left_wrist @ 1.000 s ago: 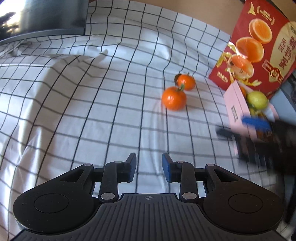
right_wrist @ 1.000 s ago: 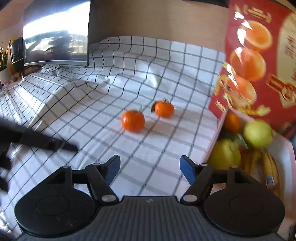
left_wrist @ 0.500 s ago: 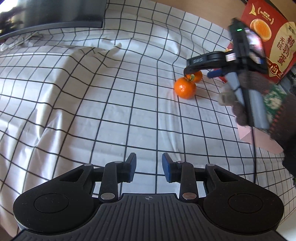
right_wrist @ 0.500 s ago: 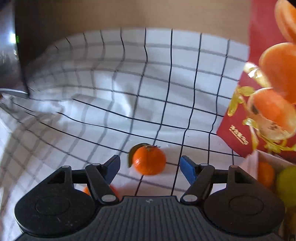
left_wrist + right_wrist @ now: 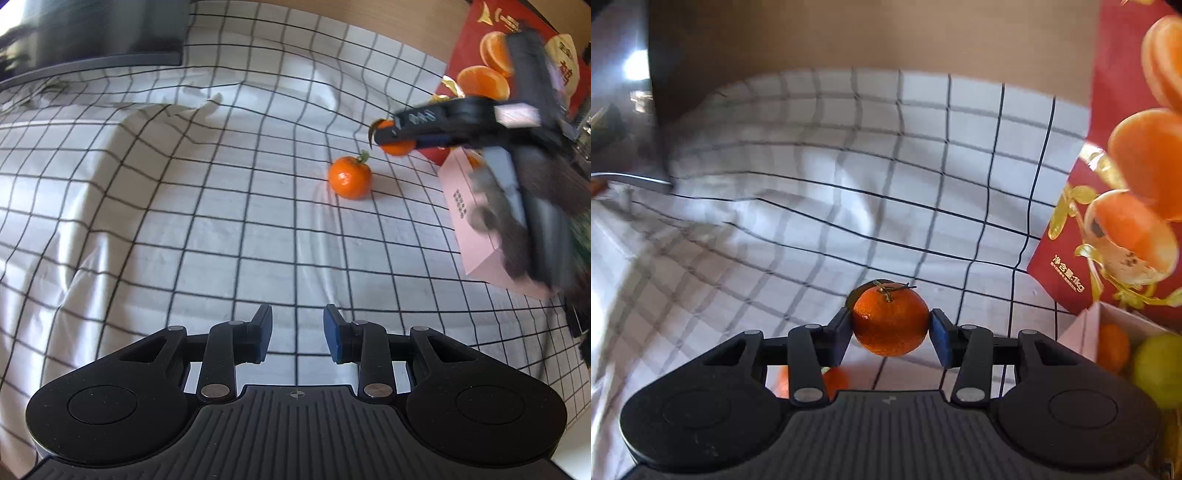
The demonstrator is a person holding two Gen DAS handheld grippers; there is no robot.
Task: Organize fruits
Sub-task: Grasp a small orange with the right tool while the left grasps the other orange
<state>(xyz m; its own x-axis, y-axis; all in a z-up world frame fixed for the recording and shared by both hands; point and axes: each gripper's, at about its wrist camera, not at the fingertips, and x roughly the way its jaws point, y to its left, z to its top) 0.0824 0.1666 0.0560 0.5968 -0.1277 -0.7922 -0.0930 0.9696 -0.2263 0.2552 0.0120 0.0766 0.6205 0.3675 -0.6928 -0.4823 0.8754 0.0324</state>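
Note:
My right gripper (image 5: 890, 334) is shut on a small mandarin (image 5: 890, 321) with a stem and leaf, held above the checked cloth. In the left wrist view the same gripper (image 5: 397, 142) holds this mandarin (image 5: 397, 147) near the red box. A second mandarin (image 5: 349, 177) sits on the cloth just left of it; it also shows in the right wrist view (image 5: 834, 380) below the fingers. My left gripper (image 5: 297, 336) is open and empty, low over the cloth. A pink box (image 5: 476, 229) at the right holds an orange (image 5: 1112, 347) and a green fruit (image 5: 1158, 365).
A red carton printed with oranges (image 5: 1126, 184) stands behind the pink box. A dark monitor (image 5: 96, 33) stands at the far left. The white checked cloth (image 5: 184, 221) is wrinkled and covers the table.
My right gripper closed on the farther mandarin and lifted it off the cloth. My left gripper stayed open and shifted slightly.

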